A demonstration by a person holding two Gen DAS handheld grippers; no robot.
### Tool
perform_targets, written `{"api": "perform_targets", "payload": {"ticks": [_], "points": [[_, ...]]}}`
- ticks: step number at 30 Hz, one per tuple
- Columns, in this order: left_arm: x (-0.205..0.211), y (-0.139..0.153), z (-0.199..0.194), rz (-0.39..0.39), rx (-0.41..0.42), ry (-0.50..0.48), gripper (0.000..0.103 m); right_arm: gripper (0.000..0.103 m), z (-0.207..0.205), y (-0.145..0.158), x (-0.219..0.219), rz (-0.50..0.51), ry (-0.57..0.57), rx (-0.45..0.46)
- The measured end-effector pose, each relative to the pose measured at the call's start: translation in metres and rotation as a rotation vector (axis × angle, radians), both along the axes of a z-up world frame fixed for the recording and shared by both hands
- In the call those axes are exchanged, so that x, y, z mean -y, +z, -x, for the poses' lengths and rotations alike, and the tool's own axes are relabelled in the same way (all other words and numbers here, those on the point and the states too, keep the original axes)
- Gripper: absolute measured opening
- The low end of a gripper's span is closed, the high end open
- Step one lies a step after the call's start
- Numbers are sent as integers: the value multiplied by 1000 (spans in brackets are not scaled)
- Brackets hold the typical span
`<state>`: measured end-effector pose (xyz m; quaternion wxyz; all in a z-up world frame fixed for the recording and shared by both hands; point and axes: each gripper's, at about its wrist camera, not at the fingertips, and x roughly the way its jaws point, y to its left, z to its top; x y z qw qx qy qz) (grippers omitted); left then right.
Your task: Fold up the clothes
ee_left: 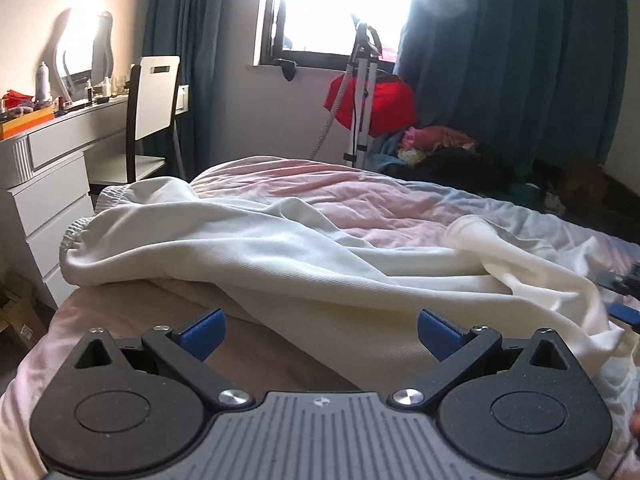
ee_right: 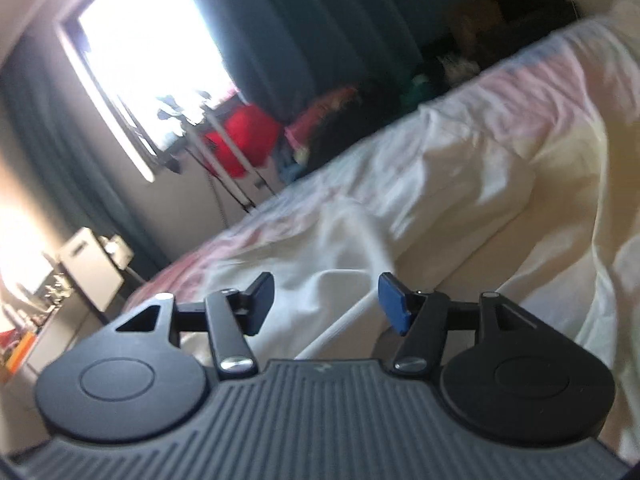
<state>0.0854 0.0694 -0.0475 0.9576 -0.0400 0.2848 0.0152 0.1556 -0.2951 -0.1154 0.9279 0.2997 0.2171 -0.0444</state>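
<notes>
1. Left gripper (ee_left: pixel 321 334): jaws spread wide, blue pads (ee_left: pixel 204 333) well apart, nothing between them. It hovers low over the near edge of the bed (ee_left: pixel 360 196), above bare pinkish sheet.
2. Right gripper (ee_right: pixel 326 304): jaws also parted, a moderate gap, nothing clamped. Right wrist view is tilted and motion-blurred. A thin white cord or seam (ee_right: pixel 340 326) runs under the gap; cannot tell which.
3. White garment (ee_left: pixel 260 256): a pair of white pants by the look of it, lies crumpled across the bed just beyond the left gripper, unfolded. Its elastic waistband (ee_left: pixel 80 228) sits at the far left; one leg trails right, with a rolled cuff end (ee_left: pixel 472 232) right of centre.
4. In the right wrist view the same white cloth (ee_right: pixel 400 200) fills the bed ahead of and to the right of the gripper, bunched in folds.
5. A sliver of the right gripper shows at the right edge of the left view, beside the trailing leg.
6. Far left: white dresser (ee_left: pixel 48 184) with clutter on top, mirror (ee_left: pixel 84 48), white chair (ee_left: pixel 154 100).
7. Far centre: bright window (ee_left: pixel 340 4), teal curtains (ee_left: pixel 512 60), a stand (ee_left: pixel 364 96) with a red garment (ee_left: pixel 372 100).
8. Far right: pile of mixed clothes (ee_left: pixel 440 148) beyond the bed.
</notes>
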Motion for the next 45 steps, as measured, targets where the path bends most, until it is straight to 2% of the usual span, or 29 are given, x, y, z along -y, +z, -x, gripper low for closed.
{"api": "perform_targets", "payload": {"ticks": [3, 6, 9, 11, 12, 15, 18, 22, 26, 30, 34, 38, 40, 42, 45], "points": [[3, -2, 0, -6, -1, -1, 103, 60, -38, -12, 13, 24, -41, -59], [3, -4, -1, -10, -2, 5, 103, 60, -67, -27, 34, -82, -40, -87], [1, -5, -5, 16, -13, 13, 103, 43, -84, -32, 42, -128, -16, -105], [0, -6, -6, 33, -11, 13, 103, 12, -90, -23, 36, -46, 27, -140], [-1, -6, -7, 38, -10, 14, 103, 12, -90, -17, 33, -5, 40, -151], [-4, -5, -7, 57, -7, 30, 103, 6, -74, 8, 37, 11, 42, -107], [-12, -1, -3, 83, 18, 67, 103, 6, -39, 46, 48, 14, 7, 51], [-28, 9, 7, 125, 72, 113, 103, 5, 9, 87, 76, 14, -107, 163], [-38, 13, 12, 157, 56, 124, 103, 5, 52, 104, 110, 44, -275, 246], [-49, 16, 18, 214, 40, 115, 103, 6, 85, 80, 119, 47, -356, 220], [-74, 9, 14, 313, -50, 147, 103, 6, 106, 30, 132, -105, -374, 128], [-123, -13, -9, 518, -182, 266, 103, 6, 116, -5, 155, -289, -404, 25], [-148, -27, -24, 619, -237, 332, 102, 6, 116, -11, 153, -304, -392, -9], [-171, -44, -43, 663, -270, 423, 100, 6, 114, -15, 149, -294, -383, -28], [-198, -59, -68, 610, -294, 507, 98, 6, 109, -20, 144, -267, -378, -50]]}}
